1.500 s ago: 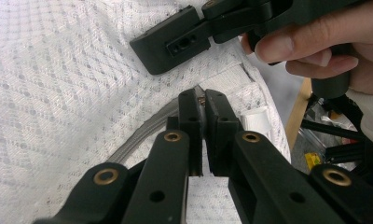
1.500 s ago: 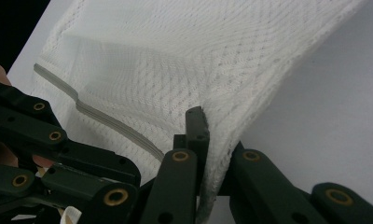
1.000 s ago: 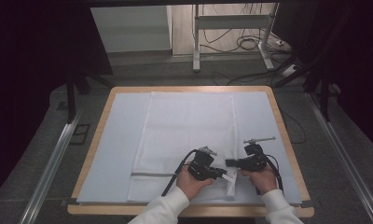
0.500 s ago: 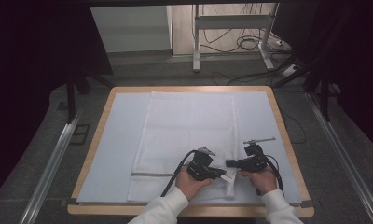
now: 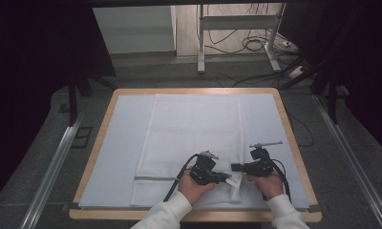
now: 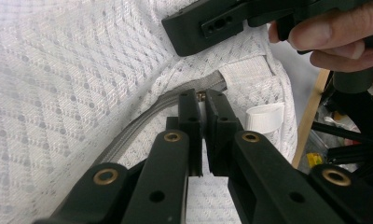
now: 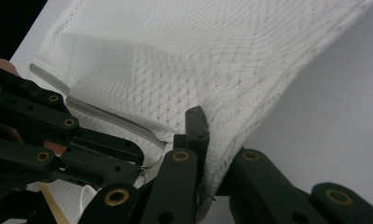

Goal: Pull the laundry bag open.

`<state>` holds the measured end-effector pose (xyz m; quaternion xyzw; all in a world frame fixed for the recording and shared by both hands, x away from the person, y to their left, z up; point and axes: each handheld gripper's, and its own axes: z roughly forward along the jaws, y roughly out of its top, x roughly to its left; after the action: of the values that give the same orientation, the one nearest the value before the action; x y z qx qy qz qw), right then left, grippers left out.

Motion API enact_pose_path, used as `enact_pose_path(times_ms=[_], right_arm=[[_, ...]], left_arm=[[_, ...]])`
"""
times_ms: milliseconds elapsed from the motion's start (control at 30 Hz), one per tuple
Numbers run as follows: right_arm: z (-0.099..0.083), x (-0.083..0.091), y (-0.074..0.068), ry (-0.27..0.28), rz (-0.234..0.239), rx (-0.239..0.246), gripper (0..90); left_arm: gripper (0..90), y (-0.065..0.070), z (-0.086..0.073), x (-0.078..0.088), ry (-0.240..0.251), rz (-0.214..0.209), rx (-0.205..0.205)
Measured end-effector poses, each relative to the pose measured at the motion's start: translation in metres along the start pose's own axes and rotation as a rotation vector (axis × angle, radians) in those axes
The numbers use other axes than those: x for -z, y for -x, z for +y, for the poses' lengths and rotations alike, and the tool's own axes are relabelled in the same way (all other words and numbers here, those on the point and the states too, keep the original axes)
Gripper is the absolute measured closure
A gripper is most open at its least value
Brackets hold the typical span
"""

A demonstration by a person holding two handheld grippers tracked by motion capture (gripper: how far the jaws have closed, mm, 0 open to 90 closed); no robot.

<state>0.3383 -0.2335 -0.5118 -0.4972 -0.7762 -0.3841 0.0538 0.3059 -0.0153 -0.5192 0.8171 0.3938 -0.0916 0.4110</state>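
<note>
Nothing has shifted in the last second: both tongs, left (image 5: pixel 226 177) and right (image 5: pixel 236 167), stay clamped (zipper pull and fabric edge) on the mesh bag (image 5: pixel 194 129) at the worktop's (image 5: pixel 108 157) near edge, so zipping looks stalled.

The near right corner of the table (image 5: pixel 294 143) was crowded by the left gripper (image 5: pixel 226 178) and right gripper (image 5: pixel 238 167), set just beside each other over the white mesh bag (image 5: pixel 194 129). The far half and left side of the blue mat (image 5: pixel 117 143) were left unobstructed; only flat fabric was spread there.
</note>
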Motion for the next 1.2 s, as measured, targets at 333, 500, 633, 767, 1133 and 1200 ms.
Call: enact_pose_path(times_ms=[333, 500, 633, 767, 1133, 1200], right_arm=[[0.0, -0.001, 0.001, 0.0, 0.001, -0.002, 88.5], [0.0, 0.0, 0.001, 0.0, 0.002, -0.003, 88.5], [0.0, 0.0, 0.002, 0.001, 0.004, -0.006, 88.5], [0.001, 0.001, 0.003, 0.004, 0.003, -0.009, 88.5], [0.0, 0.0, 0.003, 0.007, 0.007, -0.01, 88.5], [0.0, 0.0, 0.003, 0.007, 0.008, -0.008, 88.5]], left_arm=[[87.1, -0.004, 0.001, 0.001, -0.009, -0.001, 0.004], [87.1, -0.004, 0.0, 0.001, -0.012, -0.001, 0.004], [87.1, -0.008, -0.002, 0.001, -0.022, 0.013, 0.011], [87.1, -0.011, -0.005, 0.002, -0.016, 0.009, 0.024], [87.1, -0.013, -0.005, 0.006, -0.016, 0.009, 0.021], [87.1, -0.014, -0.005, 0.007, -0.014, 0.005, 0.021]])
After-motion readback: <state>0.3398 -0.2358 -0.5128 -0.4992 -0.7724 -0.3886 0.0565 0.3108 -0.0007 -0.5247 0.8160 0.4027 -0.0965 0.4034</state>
